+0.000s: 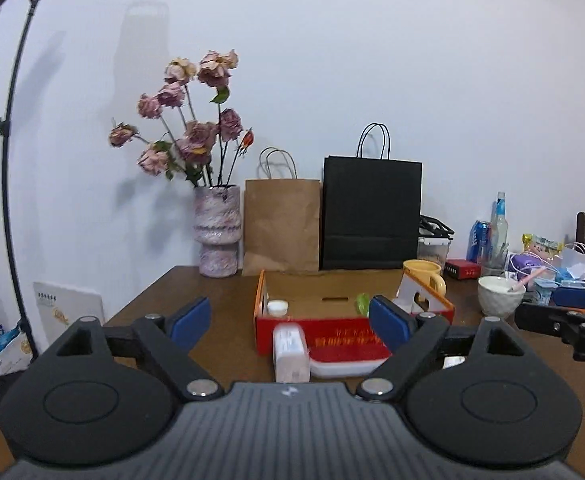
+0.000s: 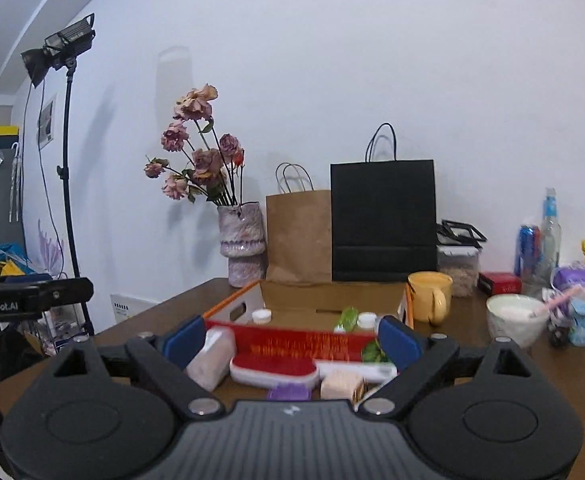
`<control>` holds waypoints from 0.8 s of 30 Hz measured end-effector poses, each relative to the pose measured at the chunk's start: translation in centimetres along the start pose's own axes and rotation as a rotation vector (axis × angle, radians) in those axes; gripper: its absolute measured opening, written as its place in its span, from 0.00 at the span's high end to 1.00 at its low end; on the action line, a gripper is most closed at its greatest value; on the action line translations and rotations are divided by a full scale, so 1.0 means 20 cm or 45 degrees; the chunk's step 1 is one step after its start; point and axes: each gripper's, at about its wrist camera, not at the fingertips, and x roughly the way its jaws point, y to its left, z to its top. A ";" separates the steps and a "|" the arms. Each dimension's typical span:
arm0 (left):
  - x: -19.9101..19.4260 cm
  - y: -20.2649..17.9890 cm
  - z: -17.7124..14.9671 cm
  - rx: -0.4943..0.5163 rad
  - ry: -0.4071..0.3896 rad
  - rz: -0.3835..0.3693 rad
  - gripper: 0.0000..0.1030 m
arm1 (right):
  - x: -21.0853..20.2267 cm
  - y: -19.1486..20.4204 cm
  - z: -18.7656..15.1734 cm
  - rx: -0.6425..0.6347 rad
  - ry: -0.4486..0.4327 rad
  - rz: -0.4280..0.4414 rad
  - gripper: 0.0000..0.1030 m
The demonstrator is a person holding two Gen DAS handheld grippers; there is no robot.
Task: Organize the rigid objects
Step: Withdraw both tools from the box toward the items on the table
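Observation:
An open red cardboard box [image 1: 332,338] stands on the brown table, also in the right wrist view [image 2: 304,342]. Inside it are a white-capped jar [image 1: 277,307] and a green item [image 1: 362,303]. In front of it lie a pale rectangular container [image 1: 290,354] and a red-and-white case [image 1: 348,362]. The right wrist view shows the same container [image 2: 210,358], the case [image 2: 274,370], a purple item [image 2: 288,392] and a beige block [image 2: 340,386]. My left gripper [image 1: 290,322] is open above the container. My right gripper [image 2: 292,340] is open above these items.
A vase of dried roses [image 1: 217,236], a brown paper bag [image 1: 282,226] and a black bag [image 1: 371,214] stand at the wall. A yellow mug [image 1: 426,276], a white bowl [image 1: 500,294], bottles and clutter fill the right side. A light stand [image 2: 68,168] is at left.

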 end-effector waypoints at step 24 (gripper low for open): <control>-0.48 -0.07 -0.41 0.029 0.025 -0.088 0.08 | -0.51 0.15 -0.45 0.012 -0.011 -0.086 0.00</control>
